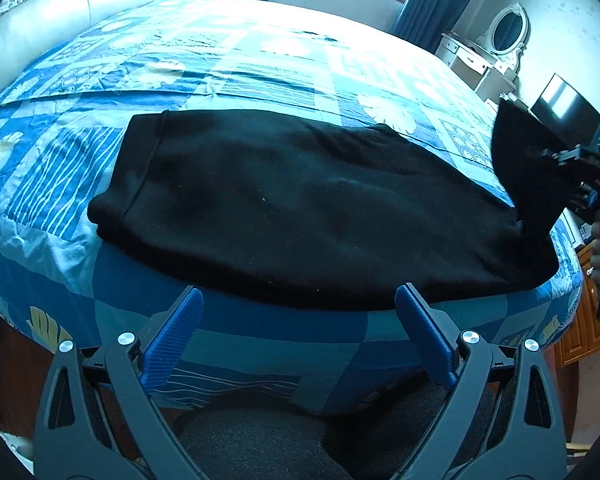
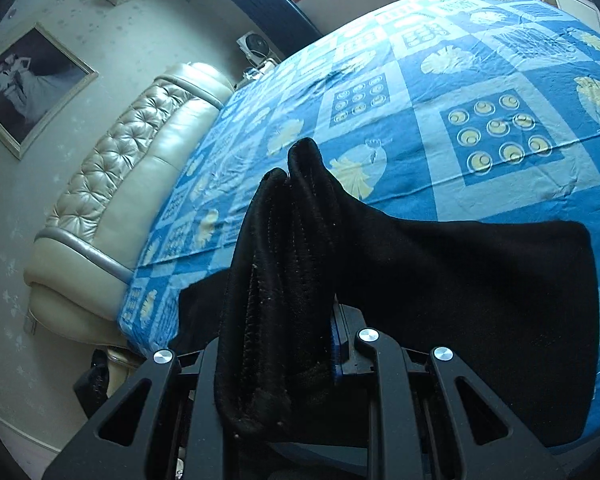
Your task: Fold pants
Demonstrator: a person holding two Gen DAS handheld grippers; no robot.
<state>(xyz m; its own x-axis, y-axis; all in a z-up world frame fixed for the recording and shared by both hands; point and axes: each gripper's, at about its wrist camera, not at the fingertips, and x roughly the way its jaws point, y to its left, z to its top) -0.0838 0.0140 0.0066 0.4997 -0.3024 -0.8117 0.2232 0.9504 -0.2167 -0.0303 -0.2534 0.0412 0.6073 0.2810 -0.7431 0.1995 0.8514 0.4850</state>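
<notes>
Black pants (image 1: 300, 208) lie lengthwise along the near edge of the bed, one end with a cuff band at the left. My left gripper (image 1: 298, 320) is open and empty, its blue fingers (image 1: 176, 336) just short of the pants' near edge. My right gripper (image 1: 556, 168) shows at the far right of the left wrist view, shut on the right end of the pants and lifting it off the bed. In the right wrist view the bunched black fabric (image 2: 276, 280) fills the shut gripper (image 2: 284, 344) and hides the fingertips.
The bed has a blue patterned cover (image 1: 260, 60) and a cream padded headboard (image 2: 132, 184). A white dresser with an oval mirror (image 1: 504, 36) stands beyond the bed. A framed picture (image 2: 32, 80) hangs on the wall.
</notes>
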